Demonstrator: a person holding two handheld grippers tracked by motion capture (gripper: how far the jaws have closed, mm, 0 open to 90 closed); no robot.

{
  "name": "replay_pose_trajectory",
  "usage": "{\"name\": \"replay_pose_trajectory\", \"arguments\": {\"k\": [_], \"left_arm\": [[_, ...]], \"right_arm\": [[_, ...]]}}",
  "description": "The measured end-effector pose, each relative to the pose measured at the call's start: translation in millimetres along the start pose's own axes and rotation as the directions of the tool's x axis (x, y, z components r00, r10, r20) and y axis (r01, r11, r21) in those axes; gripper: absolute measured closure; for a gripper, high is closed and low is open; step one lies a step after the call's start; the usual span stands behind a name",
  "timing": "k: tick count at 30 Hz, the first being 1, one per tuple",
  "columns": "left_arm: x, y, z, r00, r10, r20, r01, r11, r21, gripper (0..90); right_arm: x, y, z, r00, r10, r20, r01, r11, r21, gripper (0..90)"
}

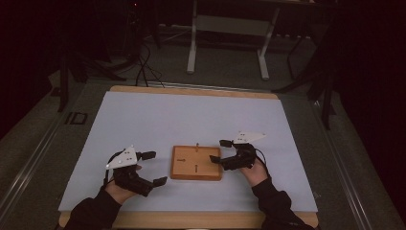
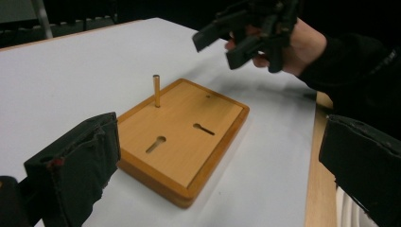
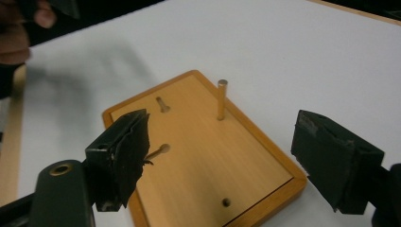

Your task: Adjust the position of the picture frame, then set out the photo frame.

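Note:
A wooden board (image 1: 196, 165) lies flat in the middle of the table, with one thin upright peg (image 1: 197, 144) at its far edge. Two keyhole slots (image 2: 156, 144) and a small round hole (image 3: 226, 202) are cut into its top. My left gripper (image 1: 157, 168) stands open just left of the board, resting low on the mat, with nothing between its jaws. My right gripper (image 1: 219, 151) is open at the board's right edge, over its far right corner, and holds nothing. In the left gripper view the board (image 2: 189, 137) and peg (image 2: 156, 91) sit ahead of the jaws, with the right gripper (image 2: 213, 49) beyond.
A pale mat (image 1: 143, 120) covers the tabletop, whose wooden rim (image 1: 191, 219) shows along the near edge. Beyond the far edge are a dark floor, white table legs (image 1: 192, 52) and cables (image 1: 143, 67). A hand (image 3: 19, 28) shows at the top left of the right gripper view.

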State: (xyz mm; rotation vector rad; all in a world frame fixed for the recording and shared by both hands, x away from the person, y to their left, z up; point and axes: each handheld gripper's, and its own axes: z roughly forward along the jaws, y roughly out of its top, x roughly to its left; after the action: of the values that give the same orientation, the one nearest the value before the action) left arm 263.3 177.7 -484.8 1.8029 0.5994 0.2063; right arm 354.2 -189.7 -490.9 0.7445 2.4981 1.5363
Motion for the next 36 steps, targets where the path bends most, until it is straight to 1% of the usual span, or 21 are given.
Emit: {"name": "replay_pose_trajectory", "arguments": {"k": [2,3,7,8,10,17,19,21,23,24,25,26,28,29,30,31,32,33,34,35,36], "left_arm": [[0.6,2.4,5.9,0.9999,0.011,0.004,-0.011,0.9999,0.009,0.3],[1.0,3.3,8.9,0.9997,0.023,0.004,-0.023,0.9997,0.011,0.3],[2.3,7.7,19.9,0.9991,0.04,0.011,-0.04,0.999,0.022,0.3],[3.2,8.8,22.3,0.9991,0.041,0.01,-0.041,0.9989,0.024,0.3],[6.0,11.1,26.9,0.9991,0.04,0.015,-0.041,0.9989,0.023,0.3],[13.8,19.4,42.2,0.9987,0.05,0.007,-0.05,0.9981,0.035,2.3],[16.0,21.0,46.8,0.9987,0.05,-0.003,-0.05,0.9972,0.055,3.6],[18.6,22.0,51.9,0.9987,0.051,-0.01,-0.05,0.9954,0.081,4.5],[20.7,22.6,57.4,0.9987,0.05,-0.008,-0.049,0.9933,0.104,5.2],[21.2,22.9,60.6,0.9985,0.052,-0.015,-0.05,0.9922,0.114,6.2],[22.4,23.3,63.5,0.9987,0.049,-0.012,-0.047,0.9913,0.123,6.5],[23.6,23.7,66.7,0.9989,0.044,-0.011,-0.043,0.9911,0.126,7.9],[26.2,24.5,73.1,0.9987,0.046,-0.023,-0.042,0.9884,0.146,11.9],[27.5,24.2,76.6,0.9988,0.039,-0.03,-0.034,0.9885,0.147,13.2],[28.9,24.0,80.5,0.9982,0.036,-0.047,-0.028,0.9867,0.16,16.0],[30.3,23.5,84.1,0.9978,0.036,-0.056,-0.026,0.9854,0.168,17.2],[31.2,23.0,87.8,0.9967,0.036,-0.072,-0.023,0.9841,0.176,19.7],[32.4,22.8,91.1,0.9965,0.033,-0.078,-0.018,0.9832,0.181,21.6],[33.9,22.8,94.5,0.9969,0.022,-0.075,-0.008,0.9838,0.179,23.6],[35.3,23.0,97.7,0.9971,0.012,-0.074,0.001,0.9833,0.182,24.8],[36.3,23.3,101.5,0.9965,0.013,-0.083,0.003,0.9819,0.189,26.3]], "right_arm": [[1.6,-4.1,-3.1,1.0,0.006,0.004,-0.006,1.0,-0.014,19.4],[2.7,-6.0,-5.3,0.9998,0.005,0.017,-0.005,1.0,-0.018,19.4],[6.0,-12.5,-17.8,0.9994,0.008,0.034,-0.007,0.999,-0.039,20.4],[7.1,-14.0,-21.5,0.9993,0.011,0.037,-0.009,0.999,-0.04,21.0],[10.5,-17.1,-28.8,0.9986,-0.001,0.053,0.003,0.999,-0.042,21.4],[21.3,-26.2,-51.1,0.9969,0.011,0.078,-0.006,0.998,-0.064,21.1],[23.1,-27.9,-56.1,0.9963,0.004,0.086,0.002,0.997,-0.074,20.0],[24.2,-29.8,-59.9,0.9972,0.007,0.075,0.0,0.996,-0.094,19.6],[25.6,-31.5,-61.4,0.9975,-0.003,0.071,0.01,0.995,-0.098,19.7],[26.4,-32.0,-61.1,0.9977,-0.004,0.068,0.011,0.996,-0.093,19.7],[26.8,-32.5,-60.7,0.9985,0.0,0.055,0.004,0.996,-0.088,19.7],[26.9,-33.3,-60.2,0.9992,0.001,0.04,0.003,0.995,-0.097,19.7],[27.6,-34.1,-58.6,0.9997,0.011,0.022,-0.009,0.995,-0.104,18.9],[27.8,-34.3,-57.5,0.9998,0.01,0.019,-0.008,0.994,-0.108,17.6],[28.8,-34.6,-55.8,0.9994,0.007,0.032,-0.003,0.993,-0.12,17.2],[30.1,-34.4,-53.9,0.9986,0.002,0.053,0.004,0.993,-0.118,16.8],[30.7,-34.3,-52.2,0.9981,-0.013,0.06,0.02,0.994,-0.109,13.7],[31.6,-34.2,-51.3,0.9982,-0.02,0.056,0.026,0.994,-0.108,13.5],[32.0,-34.1,-50.7,0.9993,-0.022,0.031,0.025,0.994,-0.106,13.5],[33.1,-33.6,-49.6,0.9989,-0.028,0.036,0.032,0.995,-0.097,13.5],[34.3,-33.5,-48.7,0.998,-0.041,0.048,0.046,0.994,-0.098,13.5]]}}
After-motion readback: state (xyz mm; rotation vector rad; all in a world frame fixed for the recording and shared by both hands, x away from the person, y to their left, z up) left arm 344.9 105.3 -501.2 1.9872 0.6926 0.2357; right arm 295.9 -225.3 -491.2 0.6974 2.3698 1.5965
